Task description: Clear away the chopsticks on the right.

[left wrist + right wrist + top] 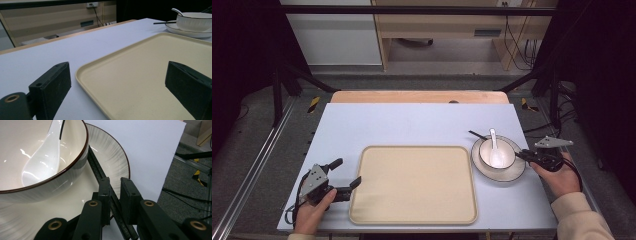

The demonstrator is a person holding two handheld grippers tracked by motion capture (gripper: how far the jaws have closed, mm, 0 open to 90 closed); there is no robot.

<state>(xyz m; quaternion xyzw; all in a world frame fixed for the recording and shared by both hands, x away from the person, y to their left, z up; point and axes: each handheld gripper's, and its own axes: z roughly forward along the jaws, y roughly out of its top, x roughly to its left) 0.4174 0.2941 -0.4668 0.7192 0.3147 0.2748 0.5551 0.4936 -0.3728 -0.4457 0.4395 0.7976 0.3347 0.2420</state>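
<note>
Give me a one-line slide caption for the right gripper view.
Right gripper closed on dark chopsticks lying across a white plate, beside a bowl holding a white spoon.

Glossy white glazed ceramic bowl (37, 157), spoon (42, 157) and plate (110, 162); matt beige plastic tray (414, 185); smooth matt pale tabletop (412, 122).

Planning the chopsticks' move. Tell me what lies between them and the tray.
Nothing visible does. The right gripper is closed on the chopsticks lying on the plate behind the bowl; bare table separates plate from tray.
</note>
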